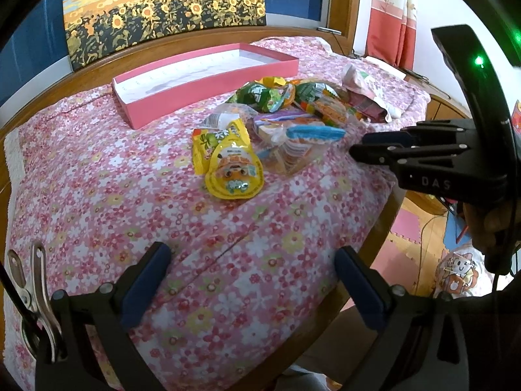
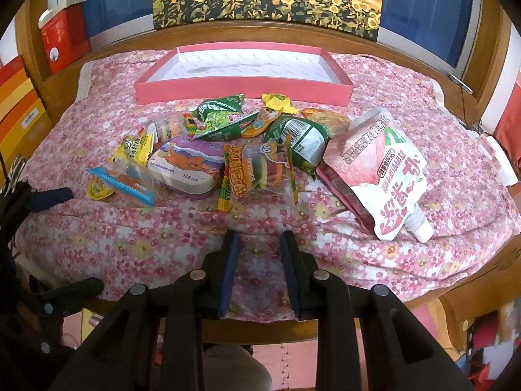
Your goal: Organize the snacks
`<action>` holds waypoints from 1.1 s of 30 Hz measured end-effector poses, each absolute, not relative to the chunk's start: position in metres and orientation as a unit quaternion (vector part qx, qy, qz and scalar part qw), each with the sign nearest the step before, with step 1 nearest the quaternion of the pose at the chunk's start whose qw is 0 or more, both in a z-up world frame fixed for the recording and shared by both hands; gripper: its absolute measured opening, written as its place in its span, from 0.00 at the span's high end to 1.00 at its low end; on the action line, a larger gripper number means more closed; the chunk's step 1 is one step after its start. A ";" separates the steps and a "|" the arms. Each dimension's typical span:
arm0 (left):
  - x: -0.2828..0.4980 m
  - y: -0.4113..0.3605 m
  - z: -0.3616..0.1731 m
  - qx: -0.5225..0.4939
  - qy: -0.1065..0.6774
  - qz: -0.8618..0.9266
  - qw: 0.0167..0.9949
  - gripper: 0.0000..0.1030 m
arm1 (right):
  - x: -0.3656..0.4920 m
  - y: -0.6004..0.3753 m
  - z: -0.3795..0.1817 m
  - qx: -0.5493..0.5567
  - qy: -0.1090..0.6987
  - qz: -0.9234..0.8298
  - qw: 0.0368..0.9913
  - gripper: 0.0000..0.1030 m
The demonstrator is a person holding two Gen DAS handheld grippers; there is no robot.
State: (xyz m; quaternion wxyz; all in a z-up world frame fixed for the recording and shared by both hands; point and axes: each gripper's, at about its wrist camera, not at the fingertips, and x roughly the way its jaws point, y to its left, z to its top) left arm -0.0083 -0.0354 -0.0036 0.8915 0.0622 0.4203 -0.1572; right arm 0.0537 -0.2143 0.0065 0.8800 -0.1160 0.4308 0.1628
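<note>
Snacks (image 2: 228,150) heaped mid-table, tray (image 2: 244,65) empty at 12 o'clock behind them, ready to receive. Left gripper (image 1: 252,280) gapes wide, empty; right gripper (image 2: 259,270) narrowly parted, empty, aimed at the pile

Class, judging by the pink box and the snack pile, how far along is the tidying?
Done: nothing; the pink box holds no snacks. In hand: nothing; the left gripper and right gripper are both open and hold nothing. Left: the whole snack pile on the floral cloth, including the large pouch.
</note>
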 end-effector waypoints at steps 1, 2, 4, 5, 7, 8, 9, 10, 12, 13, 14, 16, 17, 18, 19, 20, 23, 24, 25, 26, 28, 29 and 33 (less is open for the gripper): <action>-0.008 -0.035 -0.004 0.063 0.420 -0.157 0.892 0.01 | 0.053 -0.214 0.006 -0.116 0.430 0.162 0.880 0.73; -0.009 -0.035 -0.004 0.063 0.420 -0.158 0.892 0.01 | 0.053 -0.214 0.007 -0.117 0.430 0.161 0.881 0.73; -0.009 -0.035 -0.004 0.063 0.420 -0.158 0.892 0.01 | 0.054 -0.214 0.007 -0.117 0.430 0.162 0.880 0.73; -0.009 -0.035 -0.004 0.064 0.420 -0.158 0.892 0.01 | 0.054 -0.214 0.007 -0.117 0.430 0.162 0.880 0.73; -0.009 -0.035 -0.004 0.063 0.419 -0.157 0.892 0.01 | 0.053 -0.214 0.007 -0.117 0.430 0.161 0.881 0.73; -0.010 -0.035 -0.004 0.063 0.418 -0.156 0.893 0.01 | 0.053 -0.214 0.007 -0.118 0.429 0.161 0.881 0.73; -0.010 -0.035 -0.004 0.063 0.416 -0.156 0.893 0.01 | 0.053 -0.214 0.007 -0.120 0.427 0.161 0.882 0.73; -0.011 -0.035 -0.005 0.062 0.415 -0.156 0.894 0.01 | 0.052 -0.214 0.007 -0.123 0.425 0.161 0.882 0.73; -0.011 -0.035 -0.005 0.061 0.416 -0.154 0.894 0.01 | 0.051 -0.212 0.007 -0.129 0.422 0.160 0.883 0.73; -0.011 -0.035 -0.005 0.060 0.416 -0.153 0.894 0.01 | 0.051 -0.212 0.007 -0.130 0.422 0.160 0.883 0.73; -0.011 -0.035 -0.005 0.060 0.416 -0.152 0.895 0.01 | 0.051 -0.212 0.007 -0.131 0.421 0.160 0.883 0.73; -0.012 -0.035 -0.005 0.060 0.415 -0.152 0.895 0.01 | 0.050 -0.212 0.007 -0.132 0.420 0.161 0.884 0.73; -0.012 -0.035 -0.005 0.060 0.414 -0.152 0.895 0.01 | 0.050 -0.212 0.007 -0.132 0.419 0.161 0.884 0.73; -0.012 -0.035 -0.005 0.059 0.415 -0.152 0.895 0.01 | 0.050 -0.212 0.006 -0.132 0.418 0.161 0.884 0.73; -0.012 -0.035 -0.005 0.059 0.416 -0.151 0.895 0.01 | 0.050 -0.212 0.006 -0.132 0.417 0.161 0.885 0.73; -0.012 -0.035 -0.005 0.059 0.416 -0.151 0.895 0.01 | 0.049 -0.212 0.006 -0.133 0.417 0.161 0.885 0.73; -0.011 -0.035 -0.004 0.059 0.415 -0.151 0.895 0.01 | 0.050 -0.213 0.007 -0.132 0.418 0.164 0.884 0.73; -0.011 -0.035 -0.004 0.059 0.415 -0.151 0.895 0.01 | 0.050 -0.213 0.007 -0.131 0.419 0.165 0.883 0.73; -0.011 -0.035 -0.004 0.060 0.415 -0.151 0.895 0.01 | 0.051 -0.214 0.007 -0.130 0.419 0.166 0.883 0.73; -0.011 -0.036 -0.004 0.060 0.415 -0.151 0.895 0.00 | 0.051 -0.214 0.007 -0.128 0.420 0.166 0.883 0.73; -0.011 -0.035 -0.004 0.060 0.414 -0.152 0.896 0.00 | 0.051 -0.215 0.007 -0.125 0.418 0.166 0.885 0.73; -0.011 -0.035 -0.004 0.060 0.413 -0.152 0.896 0.01 | 0.050 -0.215 0.006 -0.125 0.416 0.166 0.885 0.73; -0.011 -0.035 -0.004 0.060 0.414 -0.152 0.896 0.01 | 0.049 -0.214 0.006 -0.122 0.414 0.164 0.887 0.73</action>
